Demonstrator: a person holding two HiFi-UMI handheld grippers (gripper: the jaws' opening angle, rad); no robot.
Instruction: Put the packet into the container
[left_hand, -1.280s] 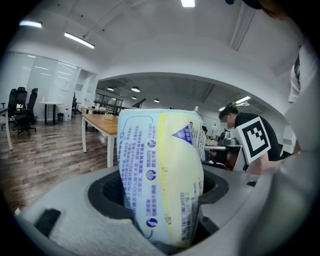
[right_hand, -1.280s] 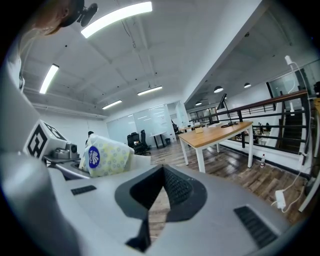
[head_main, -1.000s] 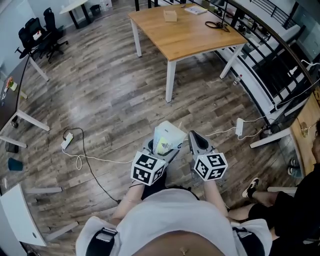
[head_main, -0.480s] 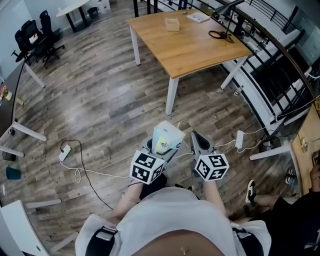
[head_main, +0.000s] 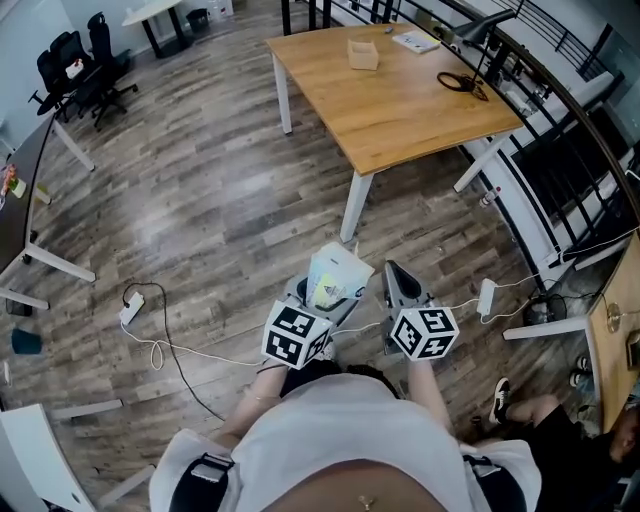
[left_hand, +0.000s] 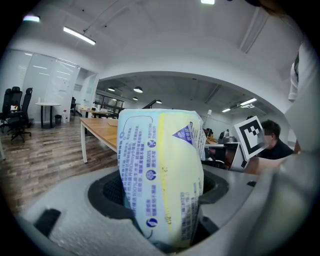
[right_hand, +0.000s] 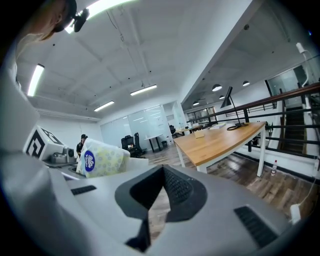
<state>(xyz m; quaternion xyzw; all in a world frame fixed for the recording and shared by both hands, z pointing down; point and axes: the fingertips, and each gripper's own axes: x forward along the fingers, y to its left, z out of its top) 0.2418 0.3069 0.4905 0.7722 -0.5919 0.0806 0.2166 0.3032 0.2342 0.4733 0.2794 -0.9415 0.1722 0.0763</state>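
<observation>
While upright, packet (left_hand: 160, 175) in left gripper (head_main: 325, 295)

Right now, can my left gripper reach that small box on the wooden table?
Probably not. The left gripper, shut on the packet, is close to your body, and open floor lies between it and the table with the small box.

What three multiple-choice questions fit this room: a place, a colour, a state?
1. Where is the small box? A. on the floor B. on the wooden table C. on a chair
2. What colour are the table's legs? A. white B. black C. red
3. How is the left gripper? A. open, empty B. lying on the floor C. shut on the packet
Answers: 1 B, it sits on the tabletop's far part; 2 A, white legs show in the head view; 3 C, its jaws clamp the packet.
</observation>
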